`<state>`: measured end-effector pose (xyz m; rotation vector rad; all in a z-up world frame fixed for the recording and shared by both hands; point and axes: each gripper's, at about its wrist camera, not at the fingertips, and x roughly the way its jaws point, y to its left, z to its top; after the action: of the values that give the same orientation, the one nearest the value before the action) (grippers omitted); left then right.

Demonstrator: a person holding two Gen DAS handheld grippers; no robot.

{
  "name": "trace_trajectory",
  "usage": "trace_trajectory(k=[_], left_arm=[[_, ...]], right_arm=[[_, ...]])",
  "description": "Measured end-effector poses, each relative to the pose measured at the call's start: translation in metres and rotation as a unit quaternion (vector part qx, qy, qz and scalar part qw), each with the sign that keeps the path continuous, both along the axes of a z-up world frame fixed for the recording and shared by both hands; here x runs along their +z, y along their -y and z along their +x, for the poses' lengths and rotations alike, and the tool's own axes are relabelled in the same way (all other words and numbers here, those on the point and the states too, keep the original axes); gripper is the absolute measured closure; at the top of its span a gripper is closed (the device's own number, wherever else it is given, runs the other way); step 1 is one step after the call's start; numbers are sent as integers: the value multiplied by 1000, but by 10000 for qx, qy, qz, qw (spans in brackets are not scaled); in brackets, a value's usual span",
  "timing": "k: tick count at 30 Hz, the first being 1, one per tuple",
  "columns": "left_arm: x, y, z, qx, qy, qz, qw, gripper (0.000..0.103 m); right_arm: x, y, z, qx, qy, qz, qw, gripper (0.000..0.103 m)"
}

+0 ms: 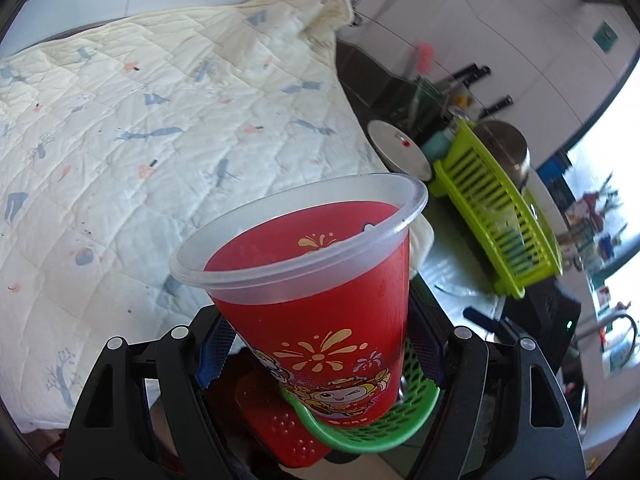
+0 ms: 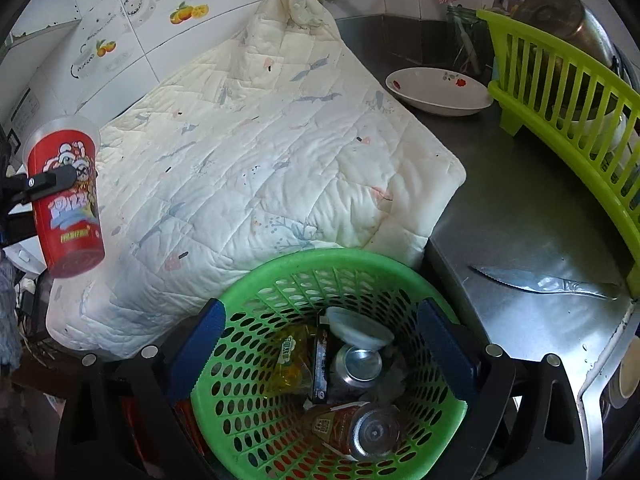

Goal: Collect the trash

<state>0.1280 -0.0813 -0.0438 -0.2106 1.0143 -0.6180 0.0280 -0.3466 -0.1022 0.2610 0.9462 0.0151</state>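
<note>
My left gripper is shut on a red plastic cup with cartoon print, blue pads on both its sides. In the right wrist view the same cup hangs tilted at the far left over the edge of a quilted cloth, with one black finger across it. A green mesh basket lies under my right gripper, whose jaws stand open beside its rim. Inside are a can, a bottle, a white lid and a yellow wrapper. The basket's rim shows just below the cup.
A white quilted cloth covers the left of the steel counter. A white bowl sits at the back. A lime dish rack with a metal pot lines the right side. A knife lies near the rack.
</note>
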Motion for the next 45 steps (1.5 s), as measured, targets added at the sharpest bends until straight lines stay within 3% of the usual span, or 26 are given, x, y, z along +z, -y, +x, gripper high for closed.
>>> trace_trajectory(k=[9,13,25,28,45], left_arm=[[-30,36,-35,-526,-164,308,9980,28],[-40,48,-44,-685,-149,496,9963,28],[-65,70,-63,-950,-257,730,9925,26],[-69,70,-64,-987,-376,784,9913,22],[-52,45,-73,-811,-170,654,9944,18]], right_arm=[[19,15,-26,-313,257,44,9992,10],[24,14,-37,-339,265,-208,9989,10],[31,20,-57,-490,334,-197,9980,10],[31,18,-59,-488,325,-193,9981,10],[34,11,-64,-436,417,-115,9981,10]])
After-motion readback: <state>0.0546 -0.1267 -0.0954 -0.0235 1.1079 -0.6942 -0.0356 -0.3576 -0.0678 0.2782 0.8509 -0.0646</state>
